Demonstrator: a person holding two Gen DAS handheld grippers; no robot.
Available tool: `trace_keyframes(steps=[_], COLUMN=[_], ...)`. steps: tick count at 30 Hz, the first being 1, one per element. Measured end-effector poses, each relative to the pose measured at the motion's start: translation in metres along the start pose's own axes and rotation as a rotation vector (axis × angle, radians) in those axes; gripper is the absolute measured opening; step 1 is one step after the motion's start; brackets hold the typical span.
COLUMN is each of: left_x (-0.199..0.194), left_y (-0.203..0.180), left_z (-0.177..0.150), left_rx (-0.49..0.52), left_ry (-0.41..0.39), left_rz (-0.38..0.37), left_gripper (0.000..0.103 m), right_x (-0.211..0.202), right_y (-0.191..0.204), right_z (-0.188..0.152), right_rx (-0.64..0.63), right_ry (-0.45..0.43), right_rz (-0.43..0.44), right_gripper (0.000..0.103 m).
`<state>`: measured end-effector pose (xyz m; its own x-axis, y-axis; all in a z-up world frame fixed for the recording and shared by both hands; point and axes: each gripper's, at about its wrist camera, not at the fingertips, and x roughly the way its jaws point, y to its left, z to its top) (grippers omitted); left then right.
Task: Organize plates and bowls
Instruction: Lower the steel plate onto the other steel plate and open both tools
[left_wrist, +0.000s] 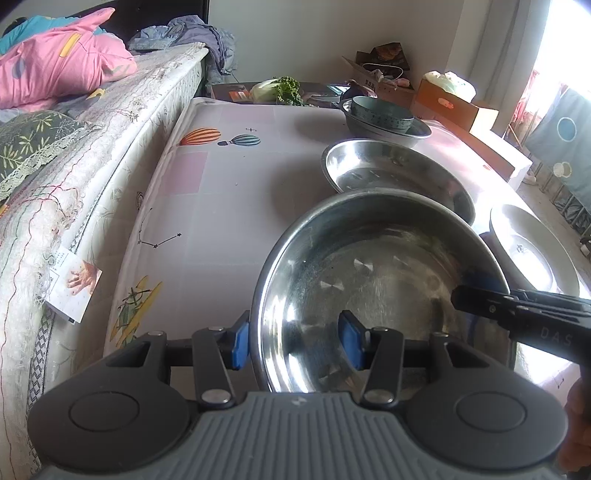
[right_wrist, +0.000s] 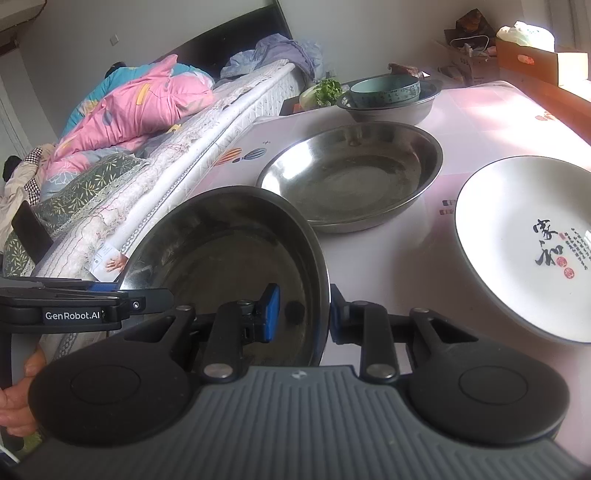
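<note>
- Nearest our cameras, both grippers meet on one steel plate (left_wrist: 373, 273). Our left gripper (left_wrist: 295, 341) has its blue pads on either side of the plate's left rim – one outside, one inside the dish – but they stand wider than the rim, so we cannot tell whether they pinch it.
- Our right gripper (right_wrist: 303, 314) straddles the opposite rim of the same steel plate (right_wrist: 229, 258) with one pad inside and one outside, close against the metal; a firm clench is not certain here either. In the left view its black finger reaches over the plate's right edge.
- Just beyond, a second steel plate (right_wrist: 351, 177) rests on the table (left_wrist: 221, 192), whose cloth is printed with balloons.
- To its right lies a white ceramic plate (right_wrist: 532, 247) with black calligraphy, apart from the steel ones.
- Farther back, a teal bowl (right_wrist: 386, 90) sits nested inside a steel basin (right_wrist: 391, 109) – both near the table's far edge.
- Behind them we see leafy greens (right_wrist: 325, 90) and cardboard boxes (right_wrist: 535, 62).
- Along the table's left side runs a bed (left_wrist: 92, 140) with a pink quilt (left_wrist: 59, 62).
</note>
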<state>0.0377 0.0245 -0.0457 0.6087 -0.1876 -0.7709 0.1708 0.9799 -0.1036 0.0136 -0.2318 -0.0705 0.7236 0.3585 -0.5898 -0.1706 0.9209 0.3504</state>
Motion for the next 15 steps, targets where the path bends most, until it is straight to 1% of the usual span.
trace_keyframes(steps=[9, 15], left_x=[0.004, 0.009], left_y=[-0.012, -0.023], left_z=[0.02, 0.042], left_rx=[0.01, 0.017], left_ry=[-0.017, -0.036], left_rz=[-0.003, -0.015], left_gripper=[0.049, 0.049], right_x=[0.0, -0.001], right_y=[-0.012, -0.021], right_z=[0.017, 0.041], right_rx=[0.015, 0.014], right_ry=[-0.019, -0.041], right_rz=[-0.002, -0.016], right_gripper=[0.026, 0.026])
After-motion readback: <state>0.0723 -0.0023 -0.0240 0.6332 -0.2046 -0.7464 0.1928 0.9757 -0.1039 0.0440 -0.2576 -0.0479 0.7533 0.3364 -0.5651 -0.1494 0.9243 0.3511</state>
